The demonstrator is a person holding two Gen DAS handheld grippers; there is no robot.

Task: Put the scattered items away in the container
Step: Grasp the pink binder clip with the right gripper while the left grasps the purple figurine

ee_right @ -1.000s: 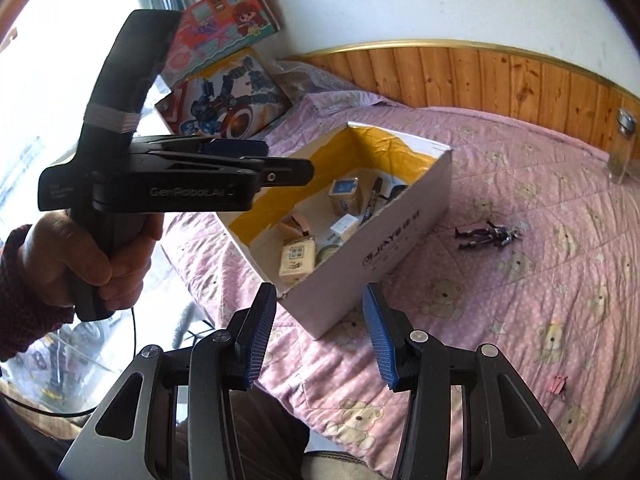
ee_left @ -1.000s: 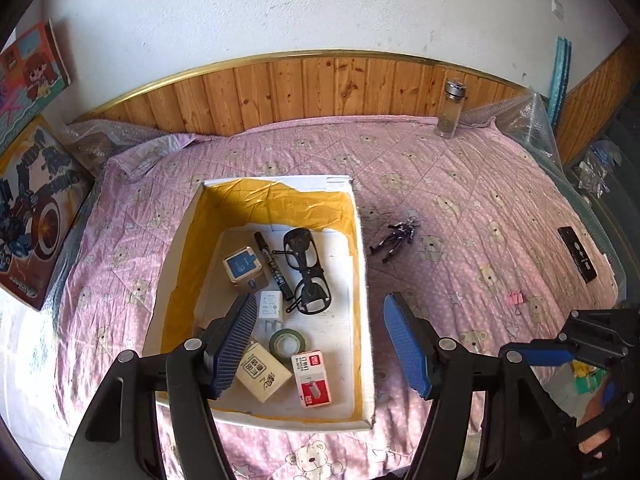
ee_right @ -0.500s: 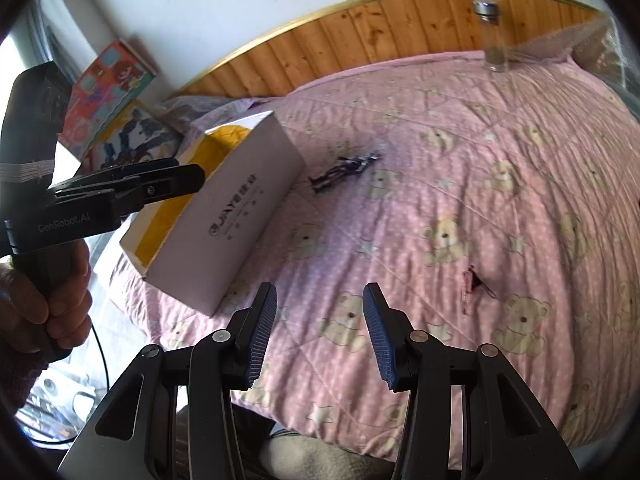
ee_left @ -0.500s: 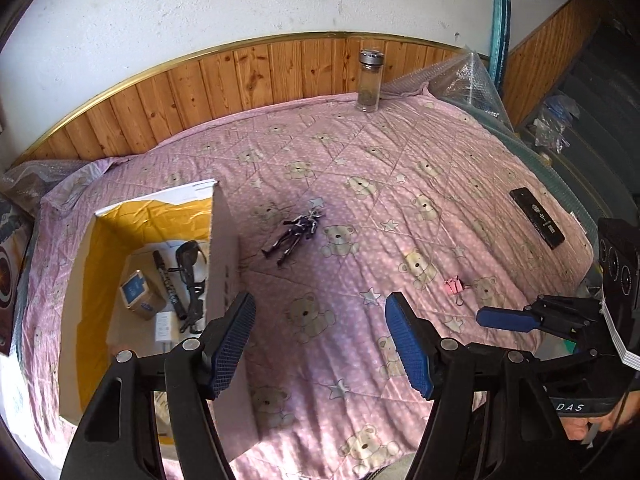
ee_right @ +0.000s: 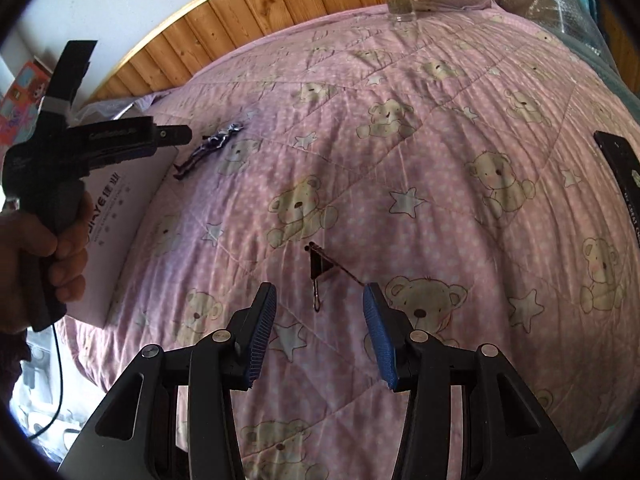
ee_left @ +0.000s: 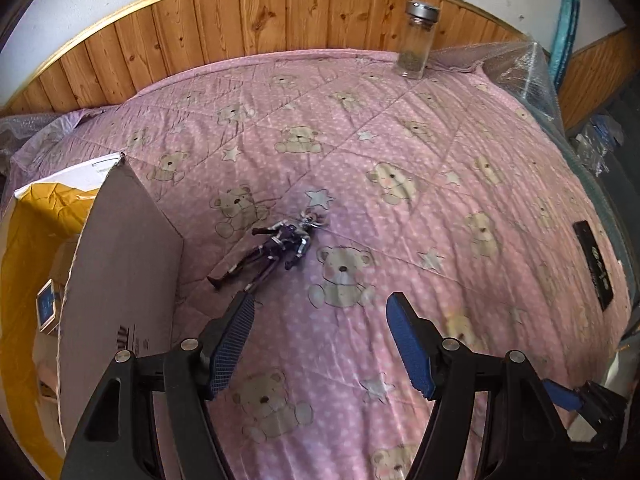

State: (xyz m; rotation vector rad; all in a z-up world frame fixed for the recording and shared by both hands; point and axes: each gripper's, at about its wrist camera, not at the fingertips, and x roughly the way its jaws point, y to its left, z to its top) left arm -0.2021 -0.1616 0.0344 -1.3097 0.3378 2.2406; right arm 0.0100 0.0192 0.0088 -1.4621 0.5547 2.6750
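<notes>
A small dark toy figure [ee_left: 276, 246] lies on the pink bear-print bedspread [ee_left: 400, 152], just right of the white cardboard box [ee_left: 120, 264] with yellow lining. My left gripper [ee_left: 320, 344] hovers open a little short of the figure, nothing between its blue pads. In the right wrist view a binder clip [ee_right: 320, 270] lies on the bedspread directly ahead of my open right gripper [ee_right: 318, 332]. The figure [ee_right: 210, 148] and the box [ee_right: 116, 216] sit far left there, behind the left gripper held in a hand [ee_right: 36, 240].
A glass jar with a metal lid [ee_left: 416, 40] stands at the back by the wood panelling. A black remote [ee_left: 594, 264] lies near the right edge of the bed. Bubble wrap [ee_left: 520, 68] covers the back right corner. A small blue-faced item [ee_left: 48, 306] shows inside the box.
Both grippers swung right, away from the box. The left now faces the toy figure close up; the right has dropped toward the binder clip. Both stayed open.
</notes>
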